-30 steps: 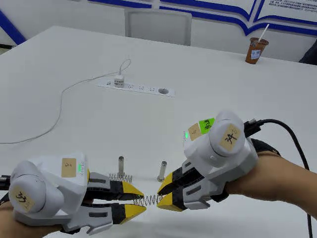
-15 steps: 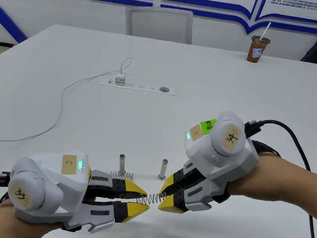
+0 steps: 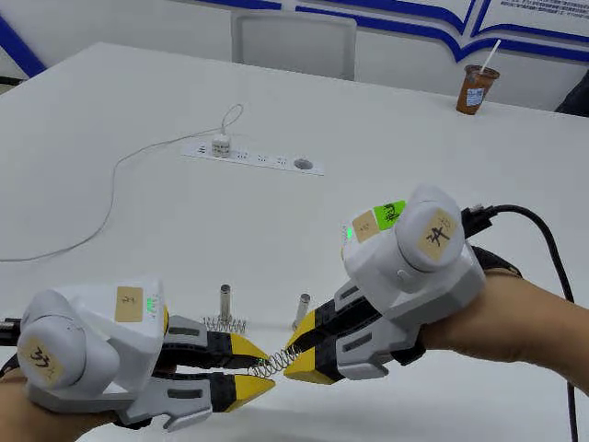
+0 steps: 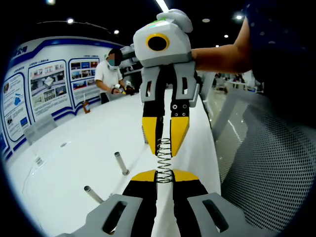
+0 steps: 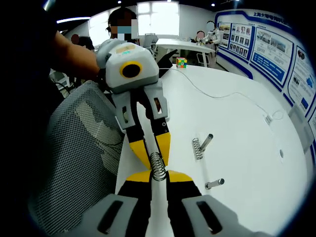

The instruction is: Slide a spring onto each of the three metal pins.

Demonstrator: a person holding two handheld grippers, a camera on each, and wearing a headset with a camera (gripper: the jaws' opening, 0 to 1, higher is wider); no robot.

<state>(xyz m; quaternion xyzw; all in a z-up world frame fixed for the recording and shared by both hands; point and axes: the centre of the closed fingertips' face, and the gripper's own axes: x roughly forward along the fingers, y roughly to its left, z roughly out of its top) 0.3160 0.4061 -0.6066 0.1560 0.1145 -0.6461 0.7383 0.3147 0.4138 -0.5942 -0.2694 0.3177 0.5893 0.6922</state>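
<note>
**Jaws on both sides pinching one spring**

Left gripper [image 3: 262,369] and right gripper [image 3: 293,356] are each squeezed narrow on one end of the same spring [image 3: 274,362] — it's strung between the yellow tips, just above the white table [image 3: 386,175]. Behind it, the left pin [image 3: 225,302] and right pin [image 3: 302,310] stand upright, with a second spring [image 3: 225,324] lying by the left one.

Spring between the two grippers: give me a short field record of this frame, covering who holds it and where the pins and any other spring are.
held spring: spans the gap between the two grippers
left gripper: shut on one end
right gripper: shut on the other end
pins: two standing on the table, both bare
second spring: lying on the table by the base of the left-hand pin
</note>
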